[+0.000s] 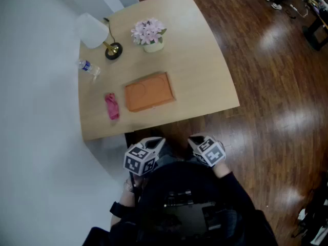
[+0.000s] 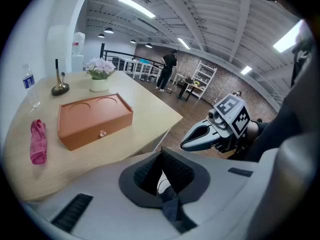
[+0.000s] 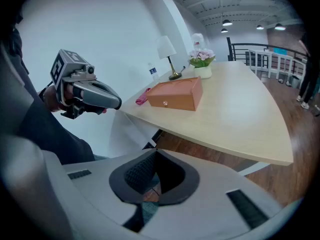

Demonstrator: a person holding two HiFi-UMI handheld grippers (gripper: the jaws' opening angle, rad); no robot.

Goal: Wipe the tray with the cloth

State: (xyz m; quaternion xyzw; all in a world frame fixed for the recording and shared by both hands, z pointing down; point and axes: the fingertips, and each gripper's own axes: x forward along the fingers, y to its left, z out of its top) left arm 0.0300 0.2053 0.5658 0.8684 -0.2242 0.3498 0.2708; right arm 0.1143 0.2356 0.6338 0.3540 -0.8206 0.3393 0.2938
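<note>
Well beyond the left claw (image 2: 161, 173), the cloth (image 2: 38, 141) lies beside the tray (image 2: 92, 119).

Pale wooden table (image 1: 205, 81), dark wood floor (image 1: 277, 86), white wall (image 1: 36, 111)

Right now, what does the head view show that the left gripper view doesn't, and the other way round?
Only the head view shows the marker cube on the left claw. Only the left gripper view shows the knob on the side of the tray, the ceiling lights and a railing. Both show the tray, the pink cloth, the flowers, the bottle and the right claw.
</note>
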